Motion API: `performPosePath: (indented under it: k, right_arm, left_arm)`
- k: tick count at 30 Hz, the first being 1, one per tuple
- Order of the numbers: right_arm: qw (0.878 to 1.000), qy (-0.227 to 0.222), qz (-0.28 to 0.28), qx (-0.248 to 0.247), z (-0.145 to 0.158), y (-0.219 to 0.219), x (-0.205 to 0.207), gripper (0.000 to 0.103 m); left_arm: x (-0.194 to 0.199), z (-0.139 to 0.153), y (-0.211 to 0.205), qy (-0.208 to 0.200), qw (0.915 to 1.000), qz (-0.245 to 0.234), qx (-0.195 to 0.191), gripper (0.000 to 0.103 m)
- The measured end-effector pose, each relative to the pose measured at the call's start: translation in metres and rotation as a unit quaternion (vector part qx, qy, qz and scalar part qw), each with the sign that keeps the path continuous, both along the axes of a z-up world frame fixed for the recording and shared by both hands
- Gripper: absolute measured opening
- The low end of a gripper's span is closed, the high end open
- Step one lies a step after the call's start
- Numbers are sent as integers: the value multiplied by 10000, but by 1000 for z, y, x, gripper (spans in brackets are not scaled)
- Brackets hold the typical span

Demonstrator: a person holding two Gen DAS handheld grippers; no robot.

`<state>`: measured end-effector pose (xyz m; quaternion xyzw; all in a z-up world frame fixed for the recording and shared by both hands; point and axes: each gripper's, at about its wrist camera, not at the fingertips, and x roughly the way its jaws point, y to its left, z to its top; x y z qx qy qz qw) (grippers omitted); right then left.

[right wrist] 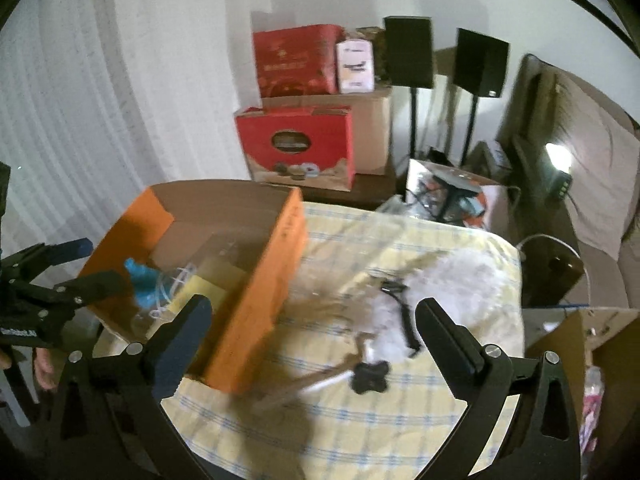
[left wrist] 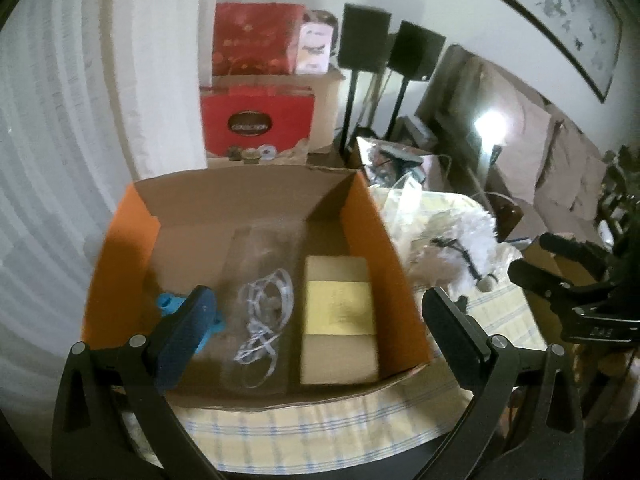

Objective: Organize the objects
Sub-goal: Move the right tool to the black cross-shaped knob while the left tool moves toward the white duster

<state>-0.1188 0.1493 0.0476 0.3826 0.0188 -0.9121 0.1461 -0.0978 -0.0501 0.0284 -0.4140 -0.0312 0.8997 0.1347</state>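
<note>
An orange cardboard box [left wrist: 384,248] stands open on the table. Inside lie a blue plastic piece [left wrist: 168,303], a clear bag with a white cable [left wrist: 262,312] and a tan box with a yellow label [left wrist: 339,314]. My left gripper [left wrist: 316,320] is open and empty above the box. My right gripper [right wrist: 314,322] is open and empty over the table, right of the box [right wrist: 264,292]. Below it lie a white fluffy item [right wrist: 452,280] with a black strap [right wrist: 404,312] and a black knob on a stick [right wrist: 370,376]. The right gripper also shows in the left wrist view [left wrist: 560,264].
The table has a yellow checked cloth [right wrist: 360,420]. Behind it are red gift boxes [right wrist: 296,148], a brown carton [right wrist: 372,128], two black speakers on stands [right wrist: 408,52], a lit lamp [right wrist: 558,158] and a sofa [left wrist: 552,160]. White curtains [right wrist: 60,120] hang left. A cardboard box [right wrist: 588,340] stands right.
</note>
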Motion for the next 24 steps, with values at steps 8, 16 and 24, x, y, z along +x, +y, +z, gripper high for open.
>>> performPosePath:
  k: [8, 16, 24]
  right_arm:
    - [9987, -126, -486, 8, -9, 57, 10, 103]
    - [9958, -272, -875, -91, -24, 103, 19, 103]
    - [9963, -412, -747, -132, -53, 101, 19, 95]
  left_arm:
    - [9, -5, 40, 120, 9988, -451, 160, 103]
    - [14, -17, 78, 114, 9973, -720, 103, 103]
    - [13, -27, 95, 100, 9975, -699, 50, 103]
